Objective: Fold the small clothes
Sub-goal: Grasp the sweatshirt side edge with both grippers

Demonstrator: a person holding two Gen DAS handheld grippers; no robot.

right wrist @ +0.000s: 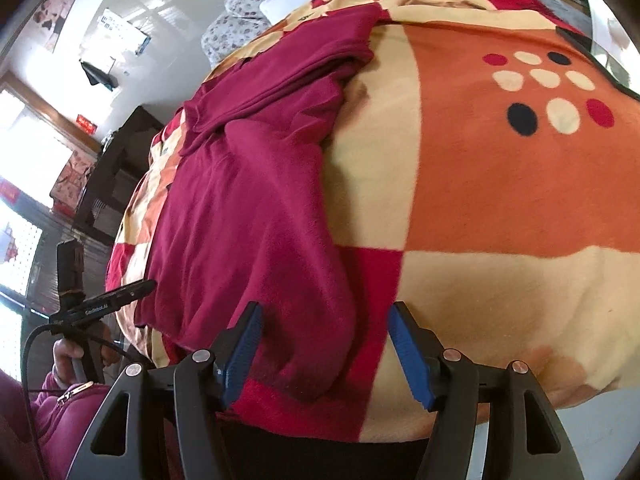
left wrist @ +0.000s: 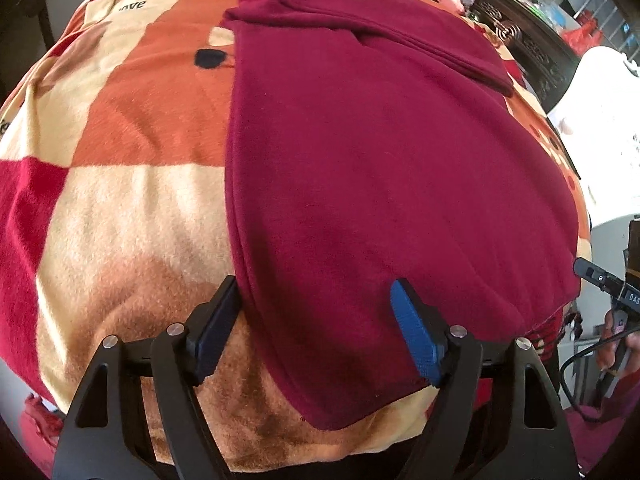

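A dark red garment (left wrist: 360,152) lies flat on a checked orange, cream and red blanket (left wrist: 132,120), with a sleeve folded across its far part. My left gripper (left wrist: 316,308) is open, its blue-padded fingers straddling the garment's near left corner, just above the cloth. In the right wrist view the same garment (right wrist: 248,208) runs along the blanket's left side. My right gripper (right wrist: 324,336) is open over the garment's near right corner, holding nothing. The other gripper shows at the left edge (right wrist: 100,304).
The blanket (right wrist: 480,184) covers a bed whose near edge is just below both grippers. Floral and pink pillows (right wrist: 248,8) lie at the far end. A dark wooden cabinet (right wrist: 116,176) stands left of the bed. The person's magenta sleeve (right wrist: 72,408) is at lower left.
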